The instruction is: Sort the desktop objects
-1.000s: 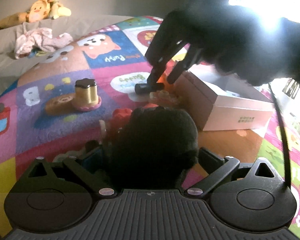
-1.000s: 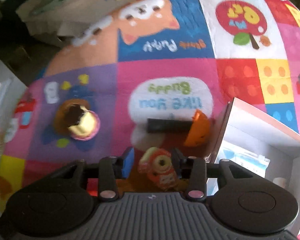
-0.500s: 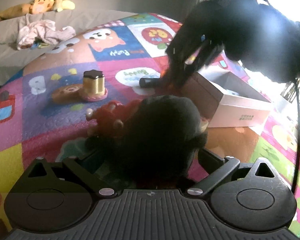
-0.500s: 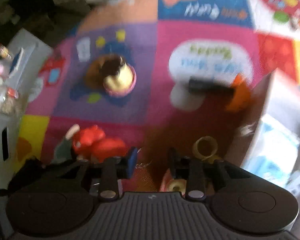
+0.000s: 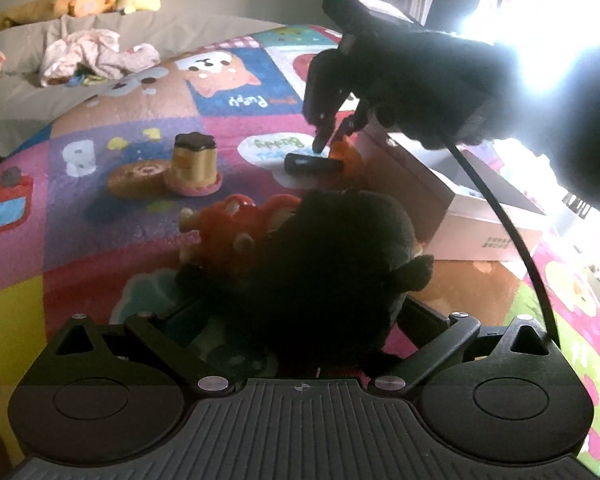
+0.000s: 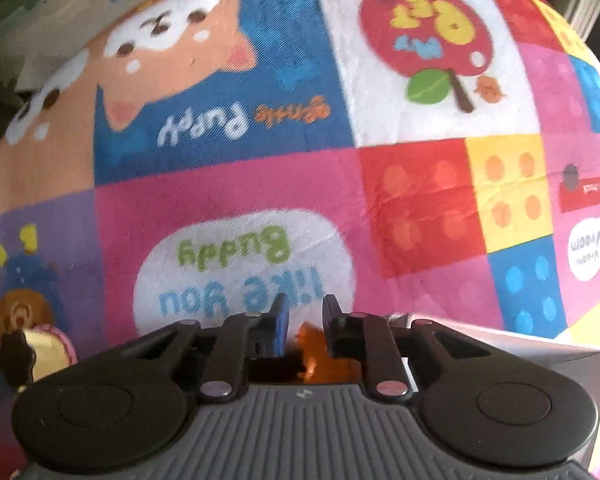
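A black plush toy (image 5: 332, 264) fills the jaws of my left gripper (image 5: 300, 300), which is shut on it low over the mat. A red plush toy (image 5: 236, 232) lies just behind it. My right gripper (image 6: 306, 308) points steeply down beside the white box (image 5: 460, 216). Its jaws are closing to a narrow gap, and an orange piece (image 6: 310, 344) sits between the pads. From the left wrist view the right gripper (image 5: 334, 138) has its tips over the orange piece (image 5: 340, 152) and a black cylinder (image 5: 312, 164).
A gold cylinder on a pink base (image 5: 194, 160) stands next to a brown disc (image 5: 138, 176) on the colourful play mat (image 6: 228, 184). Crumpled clothes (image 5: 96, 56) and a yellow plush (image 5: 96, 0) lie on the grey bedding behind.
My right gripper has swung from the mat near the box to the orange piece, and its jaws have narrowed. The left gripper has kept the black plush and barely moved.
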The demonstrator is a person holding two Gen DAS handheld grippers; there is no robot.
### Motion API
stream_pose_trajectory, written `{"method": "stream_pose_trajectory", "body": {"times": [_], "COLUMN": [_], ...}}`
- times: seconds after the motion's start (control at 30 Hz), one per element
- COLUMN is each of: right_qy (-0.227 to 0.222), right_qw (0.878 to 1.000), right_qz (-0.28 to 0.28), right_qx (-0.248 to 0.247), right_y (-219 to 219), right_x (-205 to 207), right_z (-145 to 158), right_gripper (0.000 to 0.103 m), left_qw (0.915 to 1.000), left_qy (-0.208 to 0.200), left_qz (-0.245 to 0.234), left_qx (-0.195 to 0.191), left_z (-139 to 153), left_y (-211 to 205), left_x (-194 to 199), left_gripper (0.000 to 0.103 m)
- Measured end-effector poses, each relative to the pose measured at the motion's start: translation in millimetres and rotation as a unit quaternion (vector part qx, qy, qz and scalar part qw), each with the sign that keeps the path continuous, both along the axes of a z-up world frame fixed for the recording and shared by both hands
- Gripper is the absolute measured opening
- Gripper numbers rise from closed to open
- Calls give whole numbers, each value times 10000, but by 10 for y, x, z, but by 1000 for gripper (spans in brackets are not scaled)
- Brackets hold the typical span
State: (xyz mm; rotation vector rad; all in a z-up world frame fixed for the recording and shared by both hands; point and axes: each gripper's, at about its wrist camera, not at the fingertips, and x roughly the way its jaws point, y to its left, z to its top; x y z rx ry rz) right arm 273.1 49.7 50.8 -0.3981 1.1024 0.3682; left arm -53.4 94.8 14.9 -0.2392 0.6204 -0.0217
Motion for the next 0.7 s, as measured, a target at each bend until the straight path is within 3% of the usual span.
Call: {"method": "stream_pose_trajectory", "body": {"times": [0.23,0.43,0.6,0.7], "right_qy": [361,793,883,748], "right_qw": [9955,9870,9810,9844], "right_qz": [854,1399,1717,1559], "right_qx": [-193,-63,201,309], "right_y": [-48,-266,-642,-994], "right_x": [-633,-1322,-1877,-2072], "right_z": [-41,-1,51,54], "right_gripper": [18,17,17,17], "left_qw": [10000,9990,9971,9965], "left_qy": [-27,101,287,389], "left_qz": [23,-101,-244,-278], "left_qx": [52,420,654,683], "left_z": [7,38,39,42], "left_y": [-18,-131,-214,-255], "left_x": [-18,-63,-163,-196], "left_gripper": [102,102,102,102]}}
